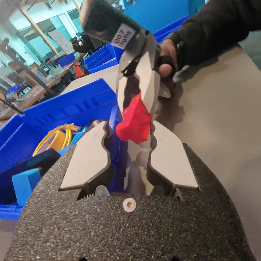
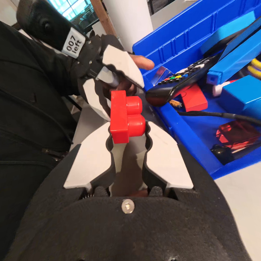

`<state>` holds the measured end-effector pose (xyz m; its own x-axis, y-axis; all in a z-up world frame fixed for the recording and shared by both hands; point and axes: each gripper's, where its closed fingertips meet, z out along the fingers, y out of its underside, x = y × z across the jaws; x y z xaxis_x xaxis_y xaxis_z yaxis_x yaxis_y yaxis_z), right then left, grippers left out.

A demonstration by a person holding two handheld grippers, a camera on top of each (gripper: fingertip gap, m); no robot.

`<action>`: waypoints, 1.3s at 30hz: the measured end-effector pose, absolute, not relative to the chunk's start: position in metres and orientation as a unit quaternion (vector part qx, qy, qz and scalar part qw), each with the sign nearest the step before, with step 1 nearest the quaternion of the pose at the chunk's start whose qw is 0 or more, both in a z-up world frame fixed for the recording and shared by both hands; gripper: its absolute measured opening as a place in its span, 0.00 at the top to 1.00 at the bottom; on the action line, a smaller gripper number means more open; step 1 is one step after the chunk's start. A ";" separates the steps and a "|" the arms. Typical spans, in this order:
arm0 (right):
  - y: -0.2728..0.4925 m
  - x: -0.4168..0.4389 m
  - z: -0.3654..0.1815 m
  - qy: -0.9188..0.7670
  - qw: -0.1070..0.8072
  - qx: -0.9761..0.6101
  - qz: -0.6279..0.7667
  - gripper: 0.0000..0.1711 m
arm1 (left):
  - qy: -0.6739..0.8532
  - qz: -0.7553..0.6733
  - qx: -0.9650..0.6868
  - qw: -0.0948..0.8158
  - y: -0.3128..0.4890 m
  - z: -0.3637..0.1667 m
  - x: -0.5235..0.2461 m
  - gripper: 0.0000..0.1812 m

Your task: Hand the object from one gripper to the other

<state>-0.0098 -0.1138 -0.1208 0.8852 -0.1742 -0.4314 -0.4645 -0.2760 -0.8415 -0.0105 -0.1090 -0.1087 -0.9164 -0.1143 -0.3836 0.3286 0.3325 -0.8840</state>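
A red toy brick with two round studs (image 2: 124, 117) is clamped between the fingertips of my right gripper (image 2: 128, 128). In the left wrist view the right gripper (image 1: 136, 111) comes down from above with the brick (image 1: 134, 124) in it. My left gripper (image 1: 130, 124) is open, its tips on either side of the brick's free end and not closed on it. In the right wrist view the left gripper (image 2: 124, 101) reaches in from the upper left, jaws wide apart around the brick's far end.
A blue bin (image 1: 67, 104) stands beside the grippers on a grey table (image 1: 211, 127). It holds a yellow cable (image 1: 66, 135), a black remote (image 2: 183, 79), blue boxes (image 2: 240, 56) and a red box (image 2: 194, 100). More blue bins (image 1: 101, 57) stand farther back. Less than 4 cm separates the two grippers' tips.
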 end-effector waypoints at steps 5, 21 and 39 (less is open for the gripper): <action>-0.113 -0.018 -0.123 0.204 0.558 -0.785 0.176 0.75 | 0.797 -0.541 0.134 0.232 -0.114 -0.123 -0.022 0.69; -0.119 -0.005 -0.098 0.174 0.631 -0.746 0.121 0.70 | 0.831 -0.537 0.053 0.132 -0.106 -0.127 -0.011 0.78; -0.120 0.002 -0.081 0.136 0.670 -0.729 -0.006 0.80 | 0.775 -0.626 -0.075 -0.031 -0.111 -0.097 -0.011 0.70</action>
